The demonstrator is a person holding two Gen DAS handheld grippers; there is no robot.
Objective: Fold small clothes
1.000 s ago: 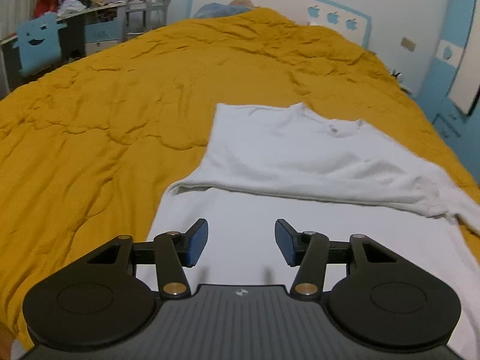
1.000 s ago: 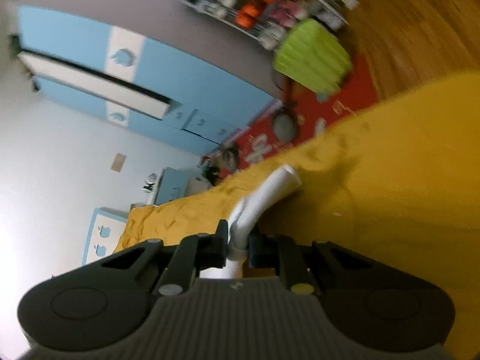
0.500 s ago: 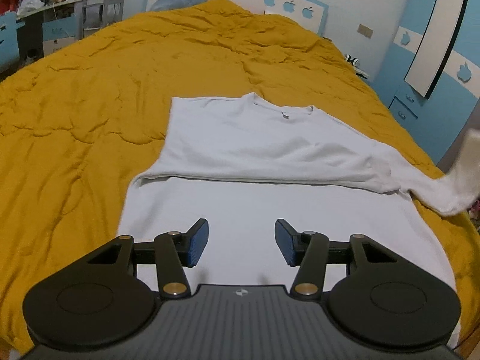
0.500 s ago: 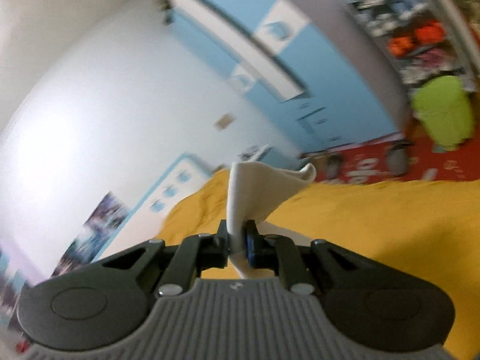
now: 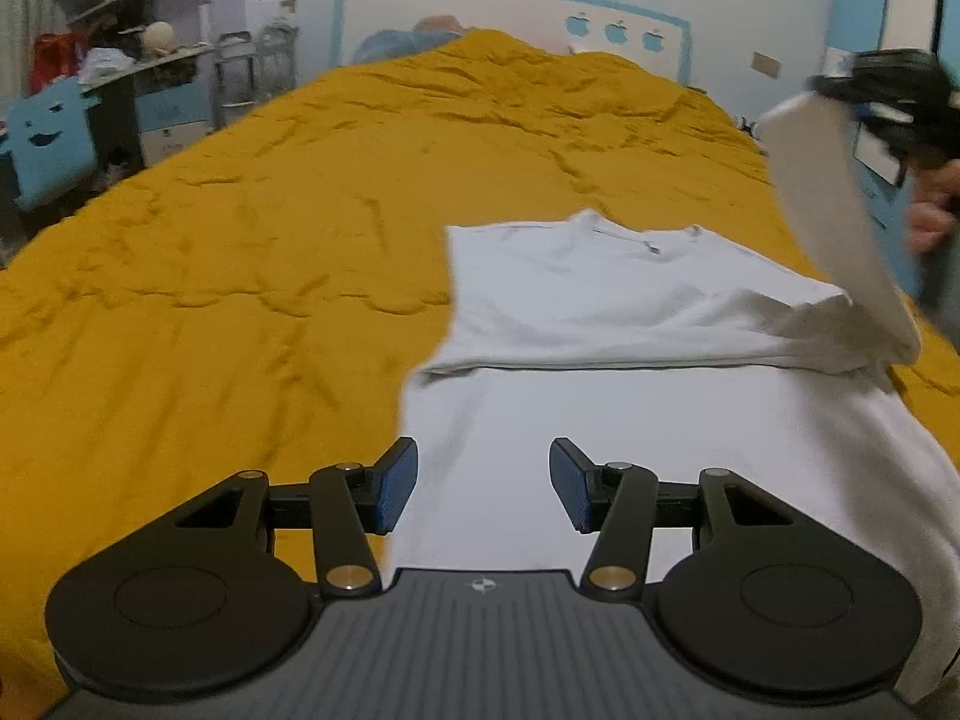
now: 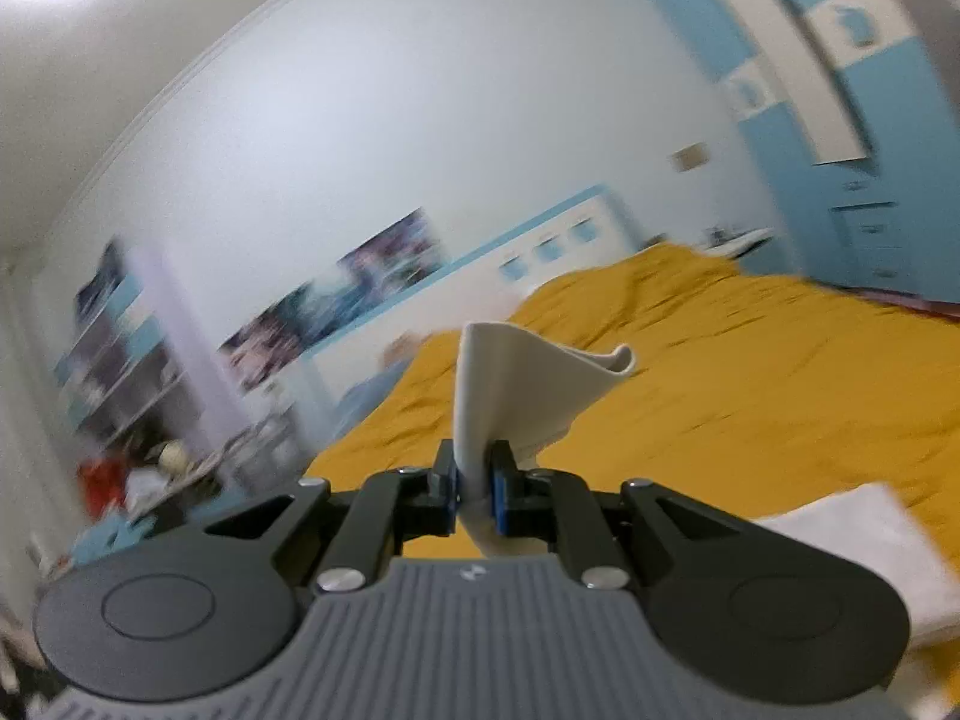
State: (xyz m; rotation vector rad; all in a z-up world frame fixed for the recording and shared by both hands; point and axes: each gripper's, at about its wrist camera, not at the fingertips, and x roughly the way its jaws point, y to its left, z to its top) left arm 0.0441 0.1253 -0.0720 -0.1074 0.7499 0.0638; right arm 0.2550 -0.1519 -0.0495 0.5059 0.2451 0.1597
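two grippers are at work on one white shirt (image 5: 630,420), which lies flat on the yellow bedspread (image 5: 270,240) with its collar pointing to the headboard (image 5: 510,24). one sleeve is already folded across the chest, so the left side of the shirt is done, as i judge it.

the right gripper (image 6: 474,489) has its jaws closed tight on the cuff of the other sleeve (image 6: 516,396). the cloth stands up between the pads and spreads out above them. in the left wrist view this sleeve (image 5: 834,228) rises from the shoulder of the shirt up to the right gripper (image 5: 870,96), which is high in the air at the right edge. it is blurred there, so i cannot read its exact angle.

the left gripper (image 5: 483,486) is wide open and holds nothing. it hovers low over the bottom part of the shirt, and it seems not to touch the cloth.

the step in hand is the fold of the second sleeve. the next move calls for carrying the cuff across the body to the left and lowering it so the sleeve lies straight over the first one. the jaws should let go only when the cloth rests flat. a risk is that the pull drags the shoulder and makes a wrinkle; the free gripper could press the hem to keep the shirt in place.
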